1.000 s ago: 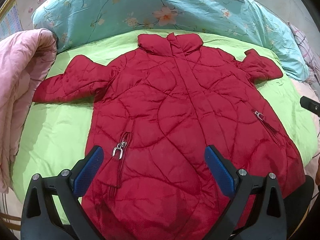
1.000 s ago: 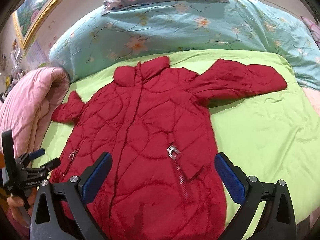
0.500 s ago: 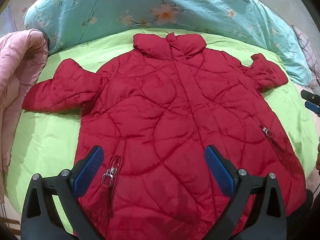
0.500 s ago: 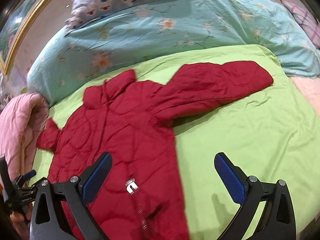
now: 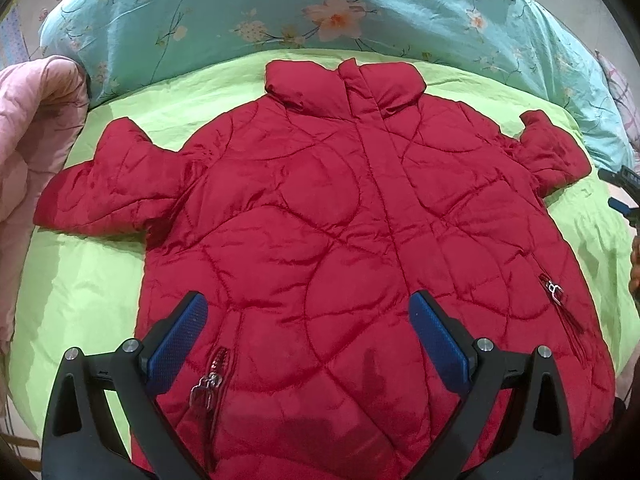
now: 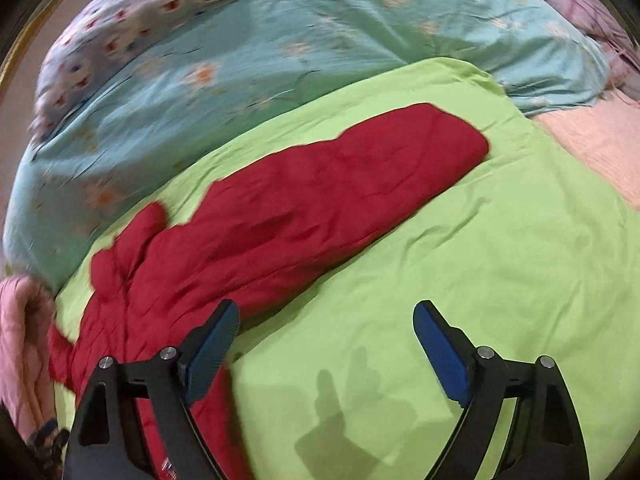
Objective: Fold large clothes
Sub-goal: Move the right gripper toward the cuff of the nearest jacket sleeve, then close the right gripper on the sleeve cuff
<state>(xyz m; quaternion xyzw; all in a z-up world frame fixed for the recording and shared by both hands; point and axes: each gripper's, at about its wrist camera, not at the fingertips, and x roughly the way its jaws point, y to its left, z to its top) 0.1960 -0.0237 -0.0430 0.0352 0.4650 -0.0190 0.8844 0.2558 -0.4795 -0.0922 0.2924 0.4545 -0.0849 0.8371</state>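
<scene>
A red quilted jacket (image 5: 352,240) lies flat, front up, on a lime-green sheet (image 5: 92,280), collar toward the far pillows and both sleeves spread out. My left gripper (image 5: 308,320) hovers open above the jacket's lower front, with a pocket zipper pull (image 5: 208,384) near its left finger. In the right wrist view the jacket's sleeve (image 6: 360,184) stretches across the sheet (image 6: 500,260). My right gripper (image 6: 326,324) hangs over bare sheet beside the jacket's side edge; its jaws are closing, nothing is between them. The right gripper's tips (image 5: 624,192) show at the left view's right edge.
A turquoise floral duvet (image 5: 320,8) lies behind the jacket. A patterned pillow (image 6: 132,12) sits on top of it. A folded pink quilt (image 5: 32,128) lies at the left, pink bedding (image 6: 592,140) at the right. A hand (image 5: 634,264) shows at the right edge.
Both grippers have moved toward the jacket's upper part. The right one has swung right and rolled, leaving the jacket body for the sheet by the sleeve, and its jaws have narrowed slightly.
</scene>
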